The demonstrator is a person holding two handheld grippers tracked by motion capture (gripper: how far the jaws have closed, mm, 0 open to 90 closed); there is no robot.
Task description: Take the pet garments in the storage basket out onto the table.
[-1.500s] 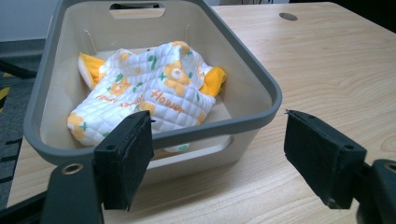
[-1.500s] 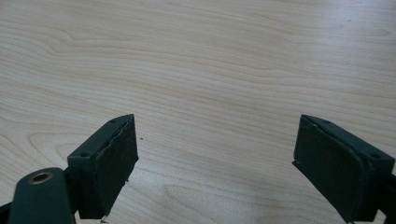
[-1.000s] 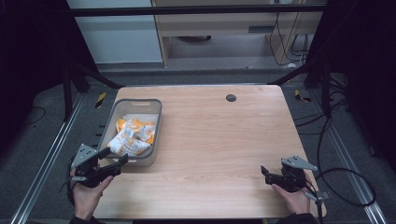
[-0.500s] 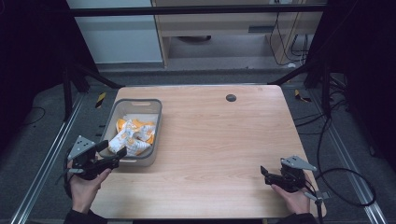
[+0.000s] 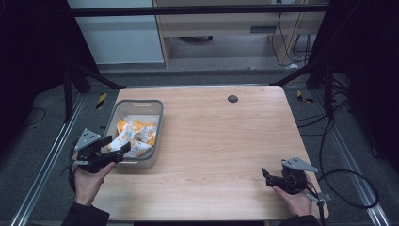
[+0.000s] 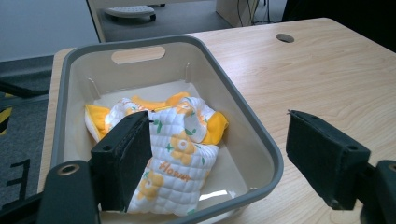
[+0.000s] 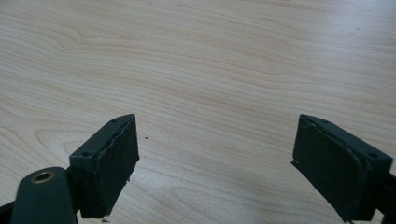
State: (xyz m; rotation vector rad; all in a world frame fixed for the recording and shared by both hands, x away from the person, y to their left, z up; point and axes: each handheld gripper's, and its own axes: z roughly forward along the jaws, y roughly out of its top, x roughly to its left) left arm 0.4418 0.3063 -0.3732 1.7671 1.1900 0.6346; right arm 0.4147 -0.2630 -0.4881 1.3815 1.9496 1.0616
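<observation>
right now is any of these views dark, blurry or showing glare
High view: dark surroundings, table evenly lit, picture slightly soft. Left gripper view: sharp on the quilted cloth, a small bright glare patch on the bin floor. Right gripper view: even light, near jaws slightly soft.

Light wooden desk [image 5: 211, 141] spanning middle of high view, grain running left to right. Carrying grey bin [image 5: 157, 117] near left edge, standing upright directly on wood, far rim showing handle slot. Showing small round dark grommet hole [image 5: 232, 98] near far edge, well apart from bin. Leaving rest of surface bare wood, pale grain showing up close in right gripper view. Resting on dark floor [image 5: 42, 155] with metal rails running alongside.
</observation>
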